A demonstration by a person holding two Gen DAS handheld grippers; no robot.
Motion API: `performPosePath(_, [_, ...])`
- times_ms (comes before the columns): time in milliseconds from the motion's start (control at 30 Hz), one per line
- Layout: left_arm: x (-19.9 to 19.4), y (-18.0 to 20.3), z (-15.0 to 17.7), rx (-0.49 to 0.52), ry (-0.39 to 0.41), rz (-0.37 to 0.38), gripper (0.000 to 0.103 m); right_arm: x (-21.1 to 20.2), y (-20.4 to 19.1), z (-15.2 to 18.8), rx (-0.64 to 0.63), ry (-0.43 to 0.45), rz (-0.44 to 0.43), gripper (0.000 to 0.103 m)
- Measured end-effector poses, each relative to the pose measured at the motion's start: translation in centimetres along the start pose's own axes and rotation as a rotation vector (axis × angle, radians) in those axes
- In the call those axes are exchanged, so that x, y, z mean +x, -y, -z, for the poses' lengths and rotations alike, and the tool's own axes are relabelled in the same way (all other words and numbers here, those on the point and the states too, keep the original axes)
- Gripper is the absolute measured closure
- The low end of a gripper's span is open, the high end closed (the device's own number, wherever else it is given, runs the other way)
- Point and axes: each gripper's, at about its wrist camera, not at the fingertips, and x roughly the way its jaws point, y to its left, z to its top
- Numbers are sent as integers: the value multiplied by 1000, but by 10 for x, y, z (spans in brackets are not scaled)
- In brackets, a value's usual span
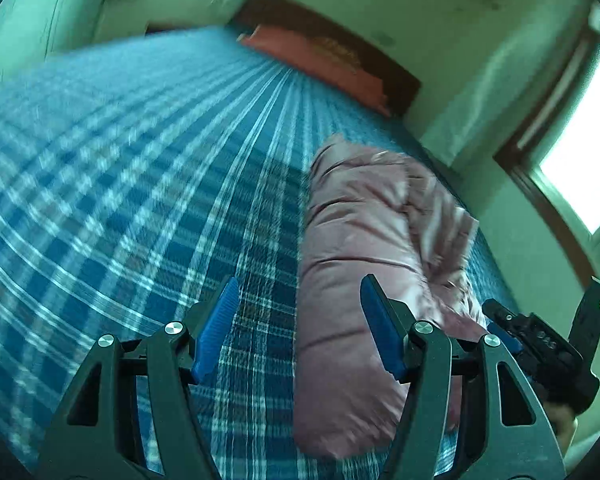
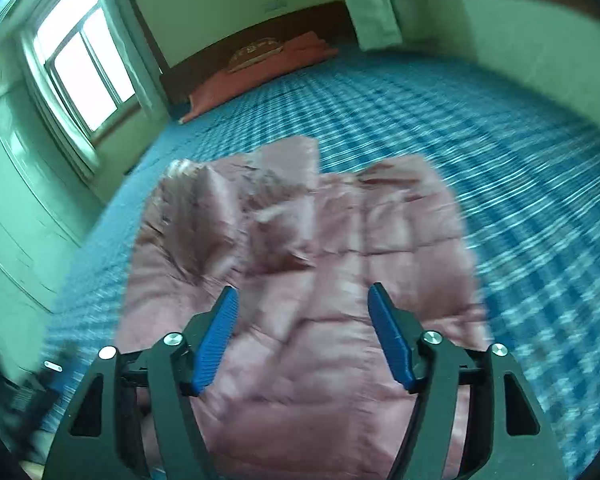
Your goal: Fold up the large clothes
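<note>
The left gripper (image 1: 300, 328) is hovering with its jaws spread wide and nothing between them, its blue ribbed pads (image 1: 216, 332) hanging over the checked bedspread (image 1: 120, 200) just beside the jacket (image 1: 364, 248). The pink padded jacket is lying on the bed, near the edge closest to the person and off to the right in the left wrist view, already bundled into a thick, rounded block. The right gripper (image 2: 302, 332) is also standing wide open and empty, poised directly above the near part of the jacket (image 2: 300, 280).

The jacket is looking puffy and quilted, with stitched panels and a smooth, slightly shiny shell. It is probably light for its bulk, soft and springy, so any fold is likely to be pushing back open. The shell is likely slippery, so a pinch on a single flat layer may be sliding off; a seam, hem or doubled edge is the better place to take hold. The crumpled, raised part toward the far left (image 2: 204, 216) seems to be a hood or collar, though blur is making that uncertain.

The bedspread is a woven blue and white check, lying flat and taut. At the head of the bed an orange pillow (image 2: 260, 68) is resting against a dark wooden headboard (image 2: 300, 20).
</note>
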Motion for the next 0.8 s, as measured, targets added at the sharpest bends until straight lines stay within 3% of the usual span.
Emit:
performPosePath(267, [37,-10,1,-77,-56,50,40,48,-17,-14,39,-93,-64,34])
performPosePath(800, [43,-11,2,-125,-85,94,40,71,-13,-24,50,-82,-29,34])
